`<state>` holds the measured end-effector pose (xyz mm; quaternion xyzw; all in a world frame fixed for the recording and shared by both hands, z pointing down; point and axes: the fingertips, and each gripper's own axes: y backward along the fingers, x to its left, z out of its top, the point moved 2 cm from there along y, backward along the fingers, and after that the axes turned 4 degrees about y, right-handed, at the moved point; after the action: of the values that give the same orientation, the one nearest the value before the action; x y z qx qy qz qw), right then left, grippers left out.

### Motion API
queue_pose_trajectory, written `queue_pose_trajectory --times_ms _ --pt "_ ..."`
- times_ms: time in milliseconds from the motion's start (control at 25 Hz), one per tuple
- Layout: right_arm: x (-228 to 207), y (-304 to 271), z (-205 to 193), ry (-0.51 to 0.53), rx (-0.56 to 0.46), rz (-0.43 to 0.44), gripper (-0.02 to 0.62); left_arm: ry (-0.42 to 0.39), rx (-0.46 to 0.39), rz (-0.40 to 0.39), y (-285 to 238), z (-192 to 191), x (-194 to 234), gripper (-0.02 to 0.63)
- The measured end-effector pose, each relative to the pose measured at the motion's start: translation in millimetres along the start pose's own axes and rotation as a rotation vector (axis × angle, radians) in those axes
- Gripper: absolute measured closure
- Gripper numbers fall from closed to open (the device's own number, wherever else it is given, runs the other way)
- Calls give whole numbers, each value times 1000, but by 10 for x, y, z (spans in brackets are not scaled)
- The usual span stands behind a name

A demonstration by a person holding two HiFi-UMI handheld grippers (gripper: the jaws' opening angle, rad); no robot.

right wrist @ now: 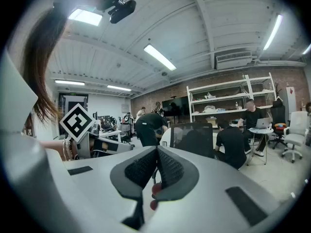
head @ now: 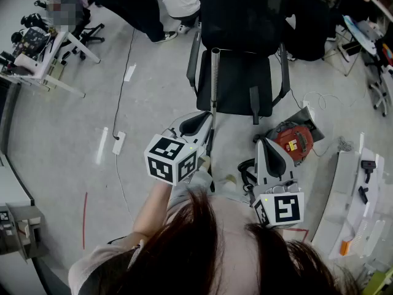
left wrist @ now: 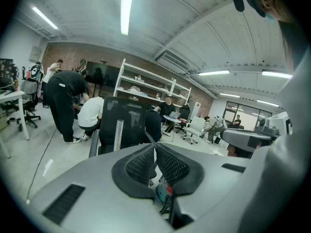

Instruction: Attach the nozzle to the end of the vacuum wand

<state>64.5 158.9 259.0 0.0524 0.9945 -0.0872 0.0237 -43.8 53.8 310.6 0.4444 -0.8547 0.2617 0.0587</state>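
Left tongs [head: 206,120] and right tongs [head: 263,145] are both pressed together on nothing, their ribbed dark pads touching. We judge we are only getting ready. The slim, smooth metal wand [head: 214,78] stands on the floor [head: 153,91], propped against the black chair's [head: 239,17] front edge, probably for support. The round red vacuum [head: 293,141] sits beside it. We cannot spot the nozzle.

My left gripper [head: 199,120] hides the near end of the wand [head: 215,82]; my right gripper [head: 265,147] covers part of the red vacuum [head: 296,141].
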Motion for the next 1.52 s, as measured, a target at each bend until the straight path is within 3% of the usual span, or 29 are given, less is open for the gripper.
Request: queue_pose_trajectory --times_ms 560,920,1200,1520 --pt "316 -687 -73 35 46 -43 572 -23 33 -102 -108 196 707 577" --pt "425 -822 -127 -6 50 -137 572 -35 56 -153 -81 216 1051 577" --pt "125 -721 -218 -137 54 -158 572 -46 55 -137 -282 221 1020 576" --pt "-410 -950 -225 -86 97 -55 572 -1 19 -67 -703 328 983 575"
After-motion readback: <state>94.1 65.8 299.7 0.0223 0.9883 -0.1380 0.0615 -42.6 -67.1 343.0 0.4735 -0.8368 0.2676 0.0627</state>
